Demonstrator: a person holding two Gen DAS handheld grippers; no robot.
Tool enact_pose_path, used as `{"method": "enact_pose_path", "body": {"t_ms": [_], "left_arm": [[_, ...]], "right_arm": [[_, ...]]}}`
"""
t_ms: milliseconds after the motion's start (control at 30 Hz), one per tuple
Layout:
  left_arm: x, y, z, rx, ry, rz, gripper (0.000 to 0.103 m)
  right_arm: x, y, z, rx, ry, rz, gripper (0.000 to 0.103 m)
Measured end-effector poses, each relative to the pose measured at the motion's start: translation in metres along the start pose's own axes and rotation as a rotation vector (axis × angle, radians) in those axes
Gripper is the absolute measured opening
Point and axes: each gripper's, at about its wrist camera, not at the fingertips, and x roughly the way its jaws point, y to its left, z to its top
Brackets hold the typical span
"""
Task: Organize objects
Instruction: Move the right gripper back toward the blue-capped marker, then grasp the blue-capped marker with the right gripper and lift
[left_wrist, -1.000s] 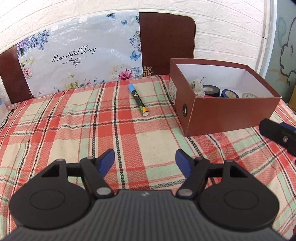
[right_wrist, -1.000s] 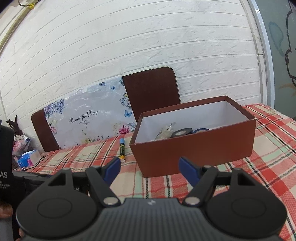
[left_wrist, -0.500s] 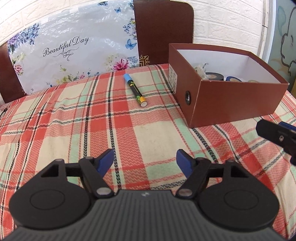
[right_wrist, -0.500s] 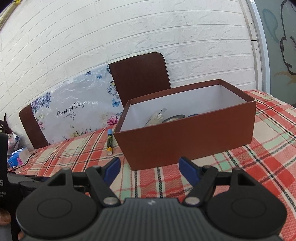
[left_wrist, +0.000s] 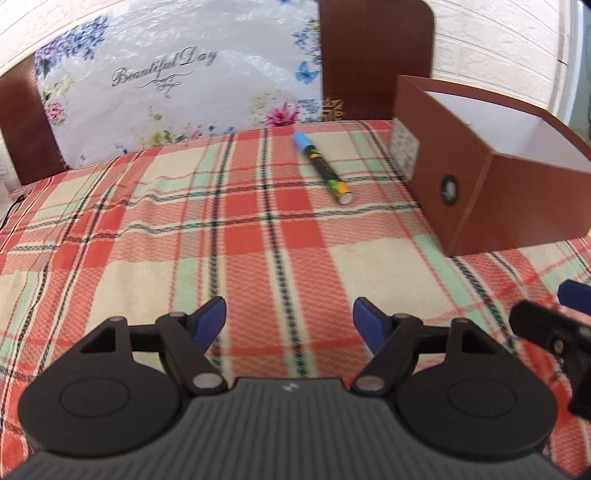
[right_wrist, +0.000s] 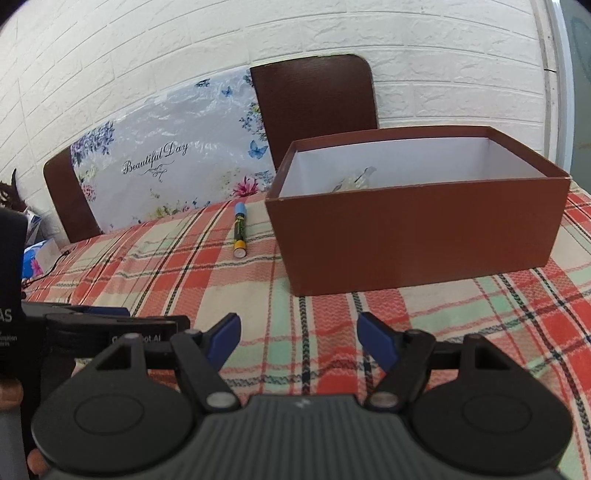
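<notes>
On the plaid tablecloth (left_wrist: 258, 236) just left of the brown box (right_wrist: 417, 236) lies the lone marker (left_wrist: 325, 168), probably next to go in, while left gripper (left_wrist: 289, 319) and right gripper (right_wrist: 298, 334) both hang open, holding nothing.

The left gripper (left_wrist: 289, 319) fills the lower part of its own view, its blue-padded jaws spread apart with nothing between them. The right gripper (right_wrist: 298, 338) sits likewise at the bottom of its view, jaws parted and empty. Fingertips (right_wrist: 35, 461) show at the lower left edge.
</notes>
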Motion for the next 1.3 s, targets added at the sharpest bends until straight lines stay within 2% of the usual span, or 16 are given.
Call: {"method": "enact_pose_path", "body": {"t_ms": [233,400,433,500,533,667,767,833,900,967,1067,1167,1300], "left_arm": [[0.02,0.048,-0.001,-0.069,0.015,0.069,0.079],[0.03,0.089,-0.007,-0.142,-0.054,0.146,0.086],[0.033,0.098,-0.011,-0.172,-0.078,0.165,0.091],[0.032,0.116,-0.016,-0.279,-0.114,0.145,0.093],[0.032,0.118,-0.016,-0.297,-0.127,0.157,0.093],[0.035,0.108,-0.016,-0.262,-0.139,0.186,0.093],[0.037,0.11,-0.017,-0.264,-0.144,0.181,0.093],[0.037,0.11,-0.017,-0.264,-0.146,0.183,0.093],[0.037,0.11,-0.018,-0.263,-0.147,0.186,0.093],[0.038,0.11,-0.017,-0.262,-0.146,0.188,0.093],[0.038,0.108,-0.017,-0.256,-0.143,0.193,0.093],[0.038,0.107,-0.017,-0.245,-0.137,0.201,0.093],[0.039,0.104,-0.016,-0.229,-0.126,0.216,0.094]], "right_arm": [[0.028,0.044,-0.003,-0.117,0.065,0.084,0.065],[0.059,0.079,0.0,-0.219,0.105,0.141,0.053],[0.067,0.085,0.002,-0.244,0.105,0.141,0.049],[0.087,0.095,0.011,-0.295,0.083,0.115,0.045],[0.097,0.099,0.018,-0.32,0.058,0.093,0.045],[0.141,0.103,0.058,-0.321,-0.021,0.025,0.044],[0.183,0.105,0.073,-0.347,0.008,-0.051,0.043],[0.207,0.097,0.073,-0.319,0.052,-0.094,0.034],[0.203,0.089,0.069,-0.261,0.042,-0.08,0.018],[0.189,0.085,0.06,-0.238,0.057,-0.064,0.018],[0.148,0.079,0.031,-0.239,0.079,0.007,0.018],[0.088,0.068,-0.002,-0.24,0.106,0.076,0.018],[0.021,0.046,-0.038,-0.177,0.138,0.128,0.018]]}}
